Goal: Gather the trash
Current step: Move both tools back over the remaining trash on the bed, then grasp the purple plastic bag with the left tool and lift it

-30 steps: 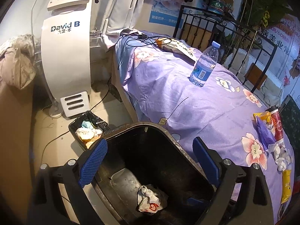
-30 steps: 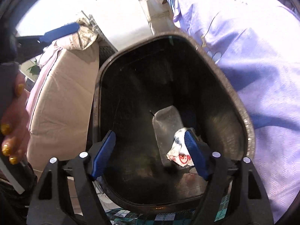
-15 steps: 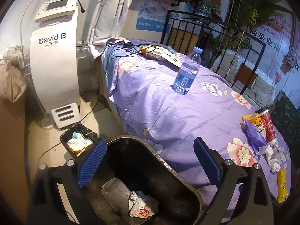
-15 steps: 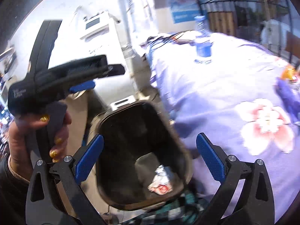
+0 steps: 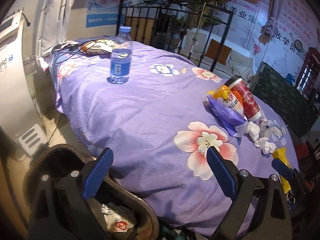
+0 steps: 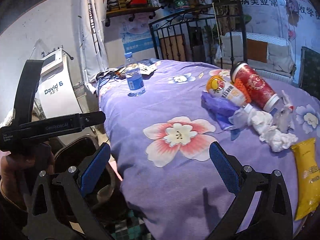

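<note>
A dark trash bin stands beside the purple-covered table and holds a crumpled wrapper. It also shows in the right wrist view. On the table lie a red cup, an orange bottle, a purple bag, crumpled tissues and a yellow packet. My left gripper is open and empty over the table edge by the bin. My right gripper is open and empty over the table's near edge, left of the trash pile.
A water bottle stands upright at the far left of the table, with cables and packets behind it. A white David B machine stands left of the table. A black iron railing runs behind it.
Both grippers have swung up and right, away from the bin's mouth and towards the table top. The trash pile has come nearer in both views.
</note>
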A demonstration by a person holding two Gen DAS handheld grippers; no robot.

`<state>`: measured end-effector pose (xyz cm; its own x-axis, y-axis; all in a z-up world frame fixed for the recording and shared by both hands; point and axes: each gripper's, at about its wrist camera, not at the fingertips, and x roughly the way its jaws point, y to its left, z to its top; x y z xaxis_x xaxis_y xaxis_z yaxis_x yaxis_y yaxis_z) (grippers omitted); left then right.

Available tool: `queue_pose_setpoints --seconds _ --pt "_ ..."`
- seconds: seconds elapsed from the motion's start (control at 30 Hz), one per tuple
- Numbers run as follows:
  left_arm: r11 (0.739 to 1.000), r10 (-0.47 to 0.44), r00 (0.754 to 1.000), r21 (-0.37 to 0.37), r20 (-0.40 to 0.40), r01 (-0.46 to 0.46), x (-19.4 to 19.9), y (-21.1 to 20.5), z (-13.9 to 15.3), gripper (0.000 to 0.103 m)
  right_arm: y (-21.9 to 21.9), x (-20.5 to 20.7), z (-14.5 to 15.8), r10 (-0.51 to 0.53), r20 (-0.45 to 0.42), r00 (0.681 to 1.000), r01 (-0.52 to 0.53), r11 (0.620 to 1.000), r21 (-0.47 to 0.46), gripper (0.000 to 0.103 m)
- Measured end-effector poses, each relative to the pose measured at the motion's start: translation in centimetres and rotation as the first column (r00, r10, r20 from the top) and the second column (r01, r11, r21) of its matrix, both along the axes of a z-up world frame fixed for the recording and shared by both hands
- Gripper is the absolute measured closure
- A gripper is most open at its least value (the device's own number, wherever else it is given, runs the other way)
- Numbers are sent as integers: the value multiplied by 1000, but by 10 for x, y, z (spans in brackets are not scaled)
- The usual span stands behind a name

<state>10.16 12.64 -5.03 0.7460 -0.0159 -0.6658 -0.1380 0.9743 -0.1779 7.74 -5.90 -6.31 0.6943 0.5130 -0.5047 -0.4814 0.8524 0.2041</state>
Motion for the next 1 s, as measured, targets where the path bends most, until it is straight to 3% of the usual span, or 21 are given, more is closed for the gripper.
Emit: queue_pose_setpoints --seconds 0.33,0.53,0.77,1.0 --pt "980 -197 980 -24 -35 196 50 -71 -12 11 -96 22 -16 -177 -63 982 177 984 -7 6" --pt "963 -269 961 -29 -63 268 82 -105 -20 11 -124 48 -15 -258 -83 963 253 966 -58 6" --pt "954 -300 947 -52 -116 296 120 -123 -33 11 -139 84 -22 -331 -158 930 319 943 -96 8" --pt "954 -296 946 -94 -130 285 158 -133 -37 11 -150 91 -20 -366 -186 912 355 931 -88 8"
